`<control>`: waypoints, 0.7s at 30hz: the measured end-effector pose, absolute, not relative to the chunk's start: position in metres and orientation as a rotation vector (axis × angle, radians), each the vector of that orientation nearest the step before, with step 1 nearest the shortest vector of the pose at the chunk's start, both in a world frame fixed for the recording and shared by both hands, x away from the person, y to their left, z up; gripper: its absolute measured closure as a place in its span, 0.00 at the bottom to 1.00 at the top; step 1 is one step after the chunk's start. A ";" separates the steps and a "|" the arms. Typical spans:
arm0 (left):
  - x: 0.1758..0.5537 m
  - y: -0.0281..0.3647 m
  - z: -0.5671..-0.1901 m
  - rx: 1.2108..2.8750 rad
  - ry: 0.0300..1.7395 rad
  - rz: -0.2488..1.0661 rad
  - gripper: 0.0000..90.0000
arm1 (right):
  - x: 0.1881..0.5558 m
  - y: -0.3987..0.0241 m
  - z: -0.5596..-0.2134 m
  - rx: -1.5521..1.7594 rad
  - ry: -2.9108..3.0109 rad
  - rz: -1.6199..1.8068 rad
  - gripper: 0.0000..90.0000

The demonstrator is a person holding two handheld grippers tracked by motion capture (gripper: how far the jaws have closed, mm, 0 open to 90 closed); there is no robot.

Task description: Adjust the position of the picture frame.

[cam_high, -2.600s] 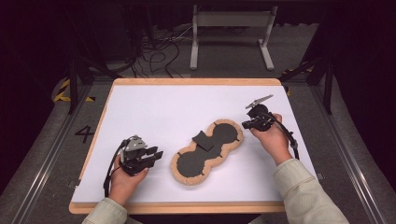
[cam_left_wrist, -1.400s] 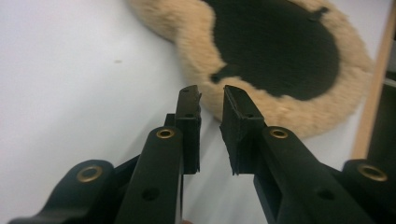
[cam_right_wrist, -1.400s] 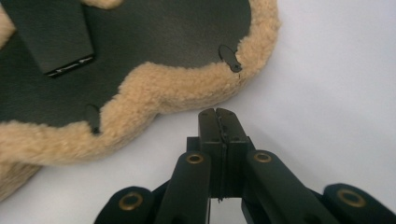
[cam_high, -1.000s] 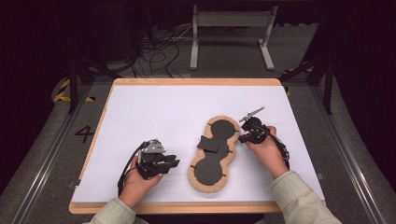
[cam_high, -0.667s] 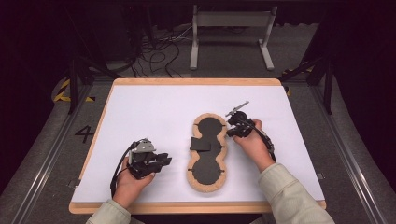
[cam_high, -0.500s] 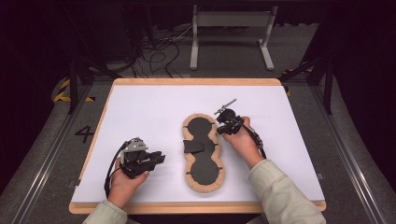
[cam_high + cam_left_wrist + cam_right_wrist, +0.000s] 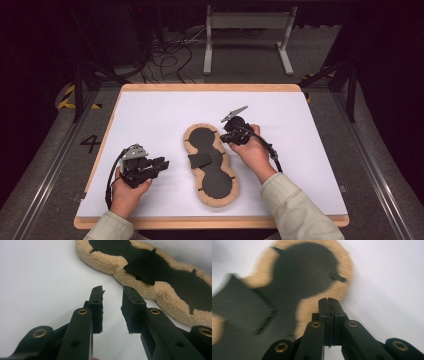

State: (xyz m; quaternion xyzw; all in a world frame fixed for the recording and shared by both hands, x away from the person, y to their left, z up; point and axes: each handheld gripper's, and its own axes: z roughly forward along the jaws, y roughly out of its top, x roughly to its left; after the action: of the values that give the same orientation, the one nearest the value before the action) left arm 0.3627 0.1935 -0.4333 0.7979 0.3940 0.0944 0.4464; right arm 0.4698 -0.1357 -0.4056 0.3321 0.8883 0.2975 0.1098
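A peanut-shaped tan fleece pad (image 7: 190, 143) with a black inner face lies near the middle of the white table, its long axis running roughly front to back. A loose black flap (image 7: 199, 160) sits across its waist. My right gripper (image 7: 224, 136) is shut with nothing between its jaws, and its tips rest against the pad's right rim at the upper lobe (image 7: 304, 272). In the right gripper view the shut gripper (image 7: 328, 301) sits in the rim's notch. My left gripper (image 7: 163, 163) hovers left of the pad, open. Its jaws have just opened slightly, with nothing between them (image 7: 112, 293); the pad (image 7: 162, 293) lies just beyond.
The white table top (image 7: 150, 115) has a wooden border. Past its far edge stand a metal frame (image 7: 247, 30) and tangled cables (image 7: 165, 55). A painted number marks the floor (image 7: 90, 143) at the left.
The pad has swung from a diagonal lie to nearly front-to-back and shifted left, with the shut right gripper moving left against its rim. The left hand drifted a little to the left.
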 end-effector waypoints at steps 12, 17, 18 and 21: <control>0.367 0.196 -0.428 1.968 0.991 0.291 0.69 | 0.406 -0.093 -0.390 0.641 2.810 0.946 1.00; 0.367 0.198 -0.428 1.952 1.007 0.290 0.66 | 0.390 -0.072 -0.398 0.548 2.878 0.919 1.00; 0.368 0.198 -0.428 1.950 1.009 0.290 0.66 | 0.388 -0.068 -0.400 0.539 2.885 0.914 1.00; 0.368 0.198 -0.428 1.951 1.010 0.295 0.65 | 0.385 -0.062 -0.404 0.524 2.903 0.902 1.00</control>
State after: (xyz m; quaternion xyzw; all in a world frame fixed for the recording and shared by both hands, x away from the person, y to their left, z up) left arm 0.3679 0.1985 -0.4281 0.7877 0.4079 0.1191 0.4461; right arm 0.3852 -0.0622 -0.4036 0.1699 0.9407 0.2921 0.0283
